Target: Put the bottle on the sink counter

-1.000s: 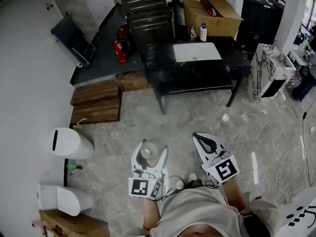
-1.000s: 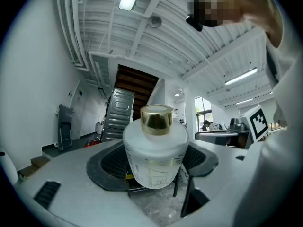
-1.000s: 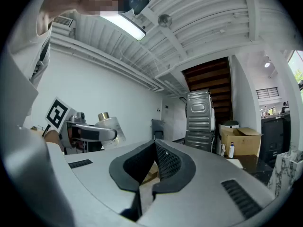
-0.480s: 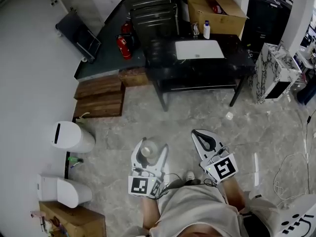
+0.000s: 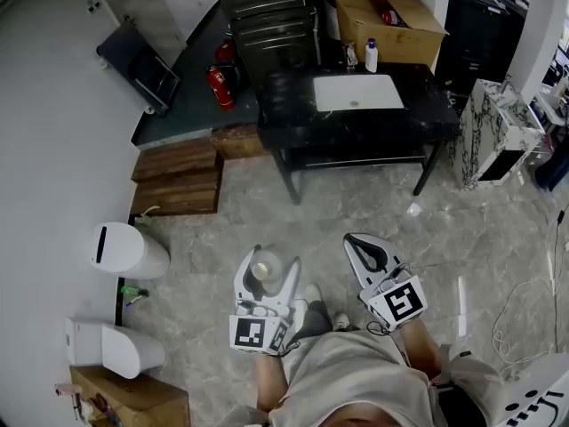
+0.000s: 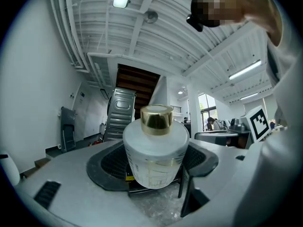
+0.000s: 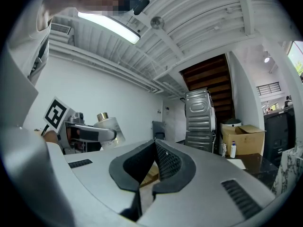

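A squat frosted white bottle (image 6: 155,150) with a gold cap (image 6: 156,117) sits upright between the jaws of my left gripper (image 5: 266,269), which is shut on it. Seen from the head view the bottle (image 5: 265,269) hangs over the grey floor, close to the person's body. The right gripper view also catches the bottle (image 7: 109,128) at its left. My right gripper (image 5: 366,249) is shut with its pads touching and nothing between them (image 7: 155,162). The black sink counter (image 5: 428,118) with its white basin (image 5: 356,92) stands well ahead, at the top of the head view.
On the counter's far edge stand a white pump bottle (image 5: 371,55) and a smaller bottle (image 5: 352,55), with a cardboard box (image 5: 391,23) behind. Wooden steps (image 5: 178,178), red extinguishers (image 5: 218,87), a white bin (image 5: 127,250) and a toilet (image 5: 111,347) lie left. A marbled cabinet (image 5: 498,132) stands right.
The view has shifted slightly as the person steps forward. Both grippers keep their hold and their place in front of the body; a foot now shows between them.
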The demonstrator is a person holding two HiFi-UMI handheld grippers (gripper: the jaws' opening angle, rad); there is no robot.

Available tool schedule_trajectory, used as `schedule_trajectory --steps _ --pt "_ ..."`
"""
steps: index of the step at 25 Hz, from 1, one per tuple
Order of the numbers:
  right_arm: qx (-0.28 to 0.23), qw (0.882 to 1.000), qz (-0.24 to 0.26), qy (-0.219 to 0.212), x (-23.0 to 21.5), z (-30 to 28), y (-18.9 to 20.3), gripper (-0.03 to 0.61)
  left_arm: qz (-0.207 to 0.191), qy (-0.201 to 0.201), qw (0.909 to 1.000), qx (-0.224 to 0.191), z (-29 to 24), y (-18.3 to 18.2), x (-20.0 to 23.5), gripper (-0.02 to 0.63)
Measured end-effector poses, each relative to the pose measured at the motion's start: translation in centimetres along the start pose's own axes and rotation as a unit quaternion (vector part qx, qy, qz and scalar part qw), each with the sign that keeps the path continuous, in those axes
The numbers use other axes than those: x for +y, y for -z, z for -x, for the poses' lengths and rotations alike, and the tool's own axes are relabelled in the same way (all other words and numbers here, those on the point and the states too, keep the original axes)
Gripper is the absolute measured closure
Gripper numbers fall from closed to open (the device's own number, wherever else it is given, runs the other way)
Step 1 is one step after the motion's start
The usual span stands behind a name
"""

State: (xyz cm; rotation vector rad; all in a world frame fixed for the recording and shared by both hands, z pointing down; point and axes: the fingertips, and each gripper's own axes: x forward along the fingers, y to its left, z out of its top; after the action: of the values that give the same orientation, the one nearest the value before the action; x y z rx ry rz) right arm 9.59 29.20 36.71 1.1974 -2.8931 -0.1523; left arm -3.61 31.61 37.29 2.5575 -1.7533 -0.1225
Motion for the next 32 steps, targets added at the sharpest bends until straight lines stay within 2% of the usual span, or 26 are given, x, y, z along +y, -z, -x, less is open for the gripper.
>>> schedule_trajectory --steps 10,23,32 --pt "0.013 1.000 0.004 -0.001 -2.2 -6.7 1.3 0.580 0.005 -0.001 1.0000 0.003 -4.7 0.6 5.1 0.285" --pt "0.022 0.999 0.010 0.024 -4.7 -16.3 2.0 0.580 0.008 0.031 0.9994 0.012 -11.6 0.7 12.6 0.285" --pt "0.024 0.999 0.006 0.041 -5.4 -20.2 2.2 0.581 0.005 0.051 0.9984 0.024 -15.0 1.5 15.6 0.285"
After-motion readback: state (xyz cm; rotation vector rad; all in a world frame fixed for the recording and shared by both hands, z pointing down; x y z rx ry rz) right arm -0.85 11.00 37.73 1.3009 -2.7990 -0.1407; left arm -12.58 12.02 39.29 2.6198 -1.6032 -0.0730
